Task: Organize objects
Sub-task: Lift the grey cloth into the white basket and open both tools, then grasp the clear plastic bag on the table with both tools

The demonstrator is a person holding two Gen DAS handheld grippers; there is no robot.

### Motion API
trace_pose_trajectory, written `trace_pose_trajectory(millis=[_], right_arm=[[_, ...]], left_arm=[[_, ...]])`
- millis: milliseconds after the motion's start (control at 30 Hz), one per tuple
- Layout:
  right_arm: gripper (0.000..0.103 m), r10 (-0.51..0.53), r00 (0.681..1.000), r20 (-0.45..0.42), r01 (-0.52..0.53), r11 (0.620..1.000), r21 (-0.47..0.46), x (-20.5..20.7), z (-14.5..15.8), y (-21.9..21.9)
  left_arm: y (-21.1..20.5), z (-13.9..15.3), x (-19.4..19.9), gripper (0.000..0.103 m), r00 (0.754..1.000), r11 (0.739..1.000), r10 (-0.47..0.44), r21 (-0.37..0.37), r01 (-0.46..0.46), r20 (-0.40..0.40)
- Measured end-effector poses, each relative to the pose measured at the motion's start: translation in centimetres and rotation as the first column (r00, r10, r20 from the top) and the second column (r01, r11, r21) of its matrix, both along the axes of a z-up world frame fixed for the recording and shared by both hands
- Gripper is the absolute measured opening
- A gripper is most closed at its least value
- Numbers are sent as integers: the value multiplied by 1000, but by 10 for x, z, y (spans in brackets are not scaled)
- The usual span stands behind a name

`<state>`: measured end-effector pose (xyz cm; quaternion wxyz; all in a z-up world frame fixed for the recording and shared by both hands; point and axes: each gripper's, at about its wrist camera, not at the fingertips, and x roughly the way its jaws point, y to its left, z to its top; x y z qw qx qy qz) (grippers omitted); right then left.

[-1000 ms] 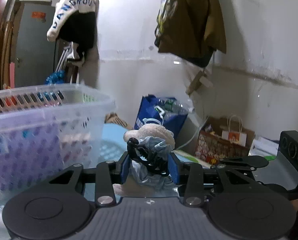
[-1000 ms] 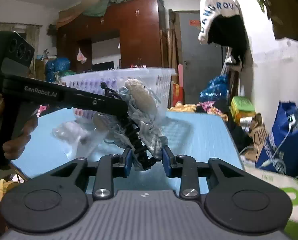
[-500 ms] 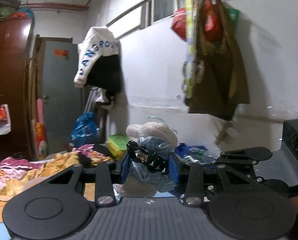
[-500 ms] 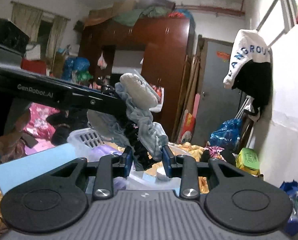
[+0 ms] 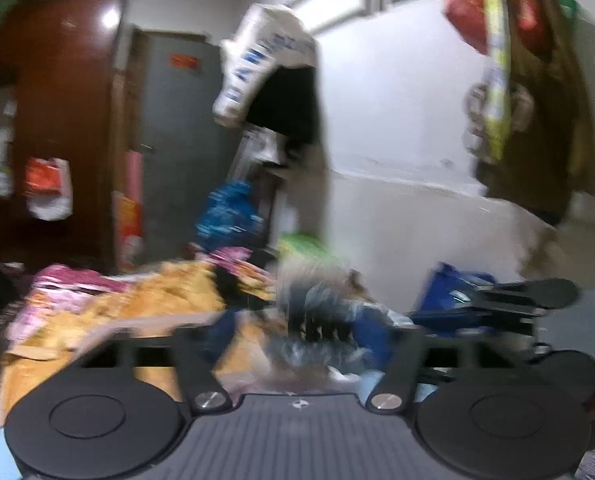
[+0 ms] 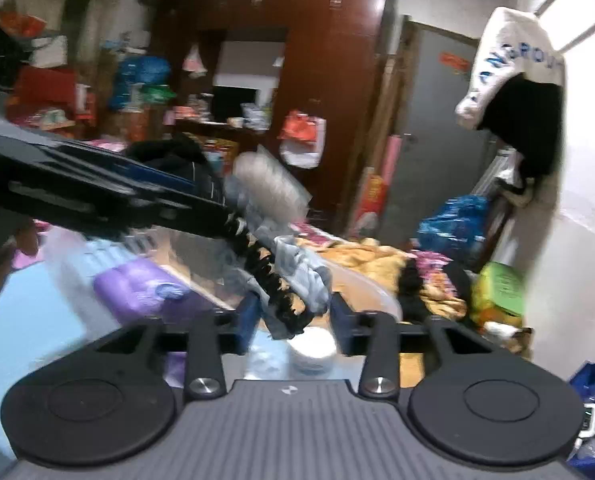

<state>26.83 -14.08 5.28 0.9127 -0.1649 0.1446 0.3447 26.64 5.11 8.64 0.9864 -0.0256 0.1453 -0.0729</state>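
Left wrist view: heavily blurred now, sharper half a second ago. Looks over the left gripper (image 5: 297, 332) at a mixed bundle of pale blue-grey cloth, cream plush and a black toothed hair claw (image 5: 321, 316). Shows the jaws spread wider than before, with a gap between the left pad and the bundle, so no longer clamped on it. Puts the bundle lower in the picture than half a second ago, just above the line of the pads. Catches the black right gripper (image 5: 529, 300) reaching in from the right edge, as before. Takes in more of the brown wooden wardrobe (image 5: 57, 120) and the heap of orange and pink cloth (image 5: 137, 300) than the earlier frame.

Right wrist view: shows the right gripper (image 6: 293, 318) with jaws closed against the lower end of the bundle (image 6: 293, 280), held in the air above a light blue table (image 6: 29, 320). Shows the left gripper (image 6: 217, 208) coming in from the left, its tip at the upper end of the bundle. Reveals what the other view lacks: a purple pack (image 6: 145, 292) and a white round tub (image 6: 311, 350) below the bundle. Shares with the left view the white hooded garment with blue letters (image 6: 509, 64) hanging beside the grey door (image 6: 429, 120).
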Motion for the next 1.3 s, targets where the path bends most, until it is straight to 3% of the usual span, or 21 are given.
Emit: trace_pose_trajectory(millis=[33,67,100,233,367,433,500,567,667,833,1033,1100,1300], right_arm=[[79,-12,1000,2,12,1000,19,-1,1,-4],[99,-19,1000,2,19,999,48,-6,2,-12],[103,-23,1000,4,22,997,68,-11,3,-18],[103,-65,998,19,62,989,135,-44,1,-46],[103,-55,997,-46,65,965,253,-75,-26,-82],[103,-80,990,-120,112,951,289,-93,-51,-96],[103,-104,976,-190,156,946,284,-104,-71,-105],[103,-99,969,-226,174,924,341,-123,-94,-116],[103,-101,971,-215,160,948,275,-133,-103,-109],[93,-74,977,-199,120,965,233,-138,-110,-93],[77,-55,982,-181,89,978,190,-136,-115,-73],[64,-67,985,-160,93,983,156,-146,-121,-70],[53,-31,987,-159,54,988,145,-141,-125,-72]], left_arm=[[5,1,-6,90,1000,1000,27,-4,-27,14],[9,4,-13,90,999,999,41,-6,-41,30],[13,8,-22,90,998,999,40,-12,-40,40],[20,8,-72,91,997,999,34,-38,-31,64],[13,-33,-133,94,999,998,37,44,-38,26],[20,-56,-152,94,998,998,57,42,-57,-8],[31,-80,-161,94,996,999,49,-7,-50,-78],[39,-97,-161,94,992,998,36,-47,-42,-123],[44,-113,-154,94,986,998,43,-44,-50,-161],[51,-127,-137,93,974,995,6,-91,-27,-226],[47,-133,-116,93,951,997,-68,-44,57,-301],[45,-135,-108,93,942,997,-77,-33,70,-326],[31,-135,-103,92,932,991,-118,17,131,-342]])
